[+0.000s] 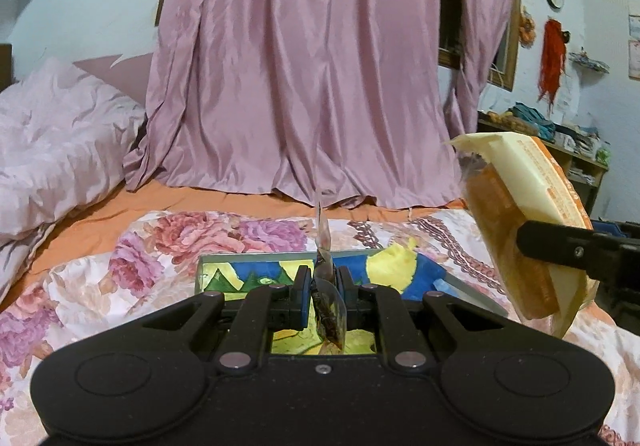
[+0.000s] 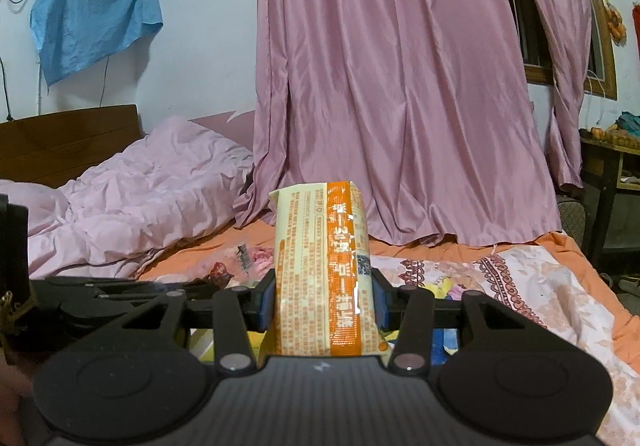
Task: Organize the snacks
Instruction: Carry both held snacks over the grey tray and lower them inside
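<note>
Orange-and-cream wrapping fills the middle of the right wrist view: the right gripper [image 2: 323, 304] is clamped on a biscuit packet [image 2: 324, 278], its blue pads pressing both long sides, the packet standing nearly upright with its top end well above the fingers. In the left wrist view the same packet [image 1: 524, 230] hangs tilted at the right edge, above the bed and above the right end of the tray.

The left gripper [image 1: 324, 280] has its jaws drawn narrow on a small clear snack pouch [image 1: 329, 310] with dark contents; the pouch's thin sealed top sticks up between the fingers. Directly below and ahead of it lies a shallow tray [image 1: 256, 259] with a grey rim and a blue, yellow and green picture on its floor. What shows of that floor looks bare, though the gripper hides part of it. The far rim runs straight across; the right rim slants toward the packet.

The tray rests on a floral quilt [image 1: 160, 254] spread over an orange sheet [image 1: 132, 210]. Left of the tray the quilt is open. A crumpled pale pink duvet [image 1: 56, 142] is heaped at far left, well apart from the tray. Behind hangs a long pink curtain [image 1: 304, 78], its hem touching the sheet. A blue cloth [image 2: 92, 10] hangs on the wall, and a cluttered shelf [image 1: 560, 138] stands at far right.
</note>
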A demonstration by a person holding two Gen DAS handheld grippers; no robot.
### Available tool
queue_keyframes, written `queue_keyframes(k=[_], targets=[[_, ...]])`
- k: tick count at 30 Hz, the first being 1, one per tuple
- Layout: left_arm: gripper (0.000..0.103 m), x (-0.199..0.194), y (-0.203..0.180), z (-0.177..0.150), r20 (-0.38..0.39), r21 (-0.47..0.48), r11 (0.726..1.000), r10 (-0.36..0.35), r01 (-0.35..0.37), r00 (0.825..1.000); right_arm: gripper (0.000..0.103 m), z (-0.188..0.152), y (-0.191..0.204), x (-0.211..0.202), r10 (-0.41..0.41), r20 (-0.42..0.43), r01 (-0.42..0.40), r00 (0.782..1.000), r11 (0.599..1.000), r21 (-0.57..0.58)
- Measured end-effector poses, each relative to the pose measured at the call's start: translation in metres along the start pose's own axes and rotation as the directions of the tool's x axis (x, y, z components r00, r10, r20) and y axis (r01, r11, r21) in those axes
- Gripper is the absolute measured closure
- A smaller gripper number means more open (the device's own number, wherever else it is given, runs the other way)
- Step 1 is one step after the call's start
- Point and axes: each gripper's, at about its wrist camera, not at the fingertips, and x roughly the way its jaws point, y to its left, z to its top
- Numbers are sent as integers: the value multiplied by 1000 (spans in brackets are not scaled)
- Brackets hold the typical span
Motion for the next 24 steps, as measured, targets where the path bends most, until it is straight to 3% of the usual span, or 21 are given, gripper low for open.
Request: queue_keyframes(k=[13,24], targets=[[89,61,20,17,12,-32,999,12,-12,1000,53,5,-3,77,8,-59,-9,998,1000,-22],[89,124,23,2,-111,-32,999,34,-38,993,53,-16,-26,142,-20,-163,22,986,1000,15]])
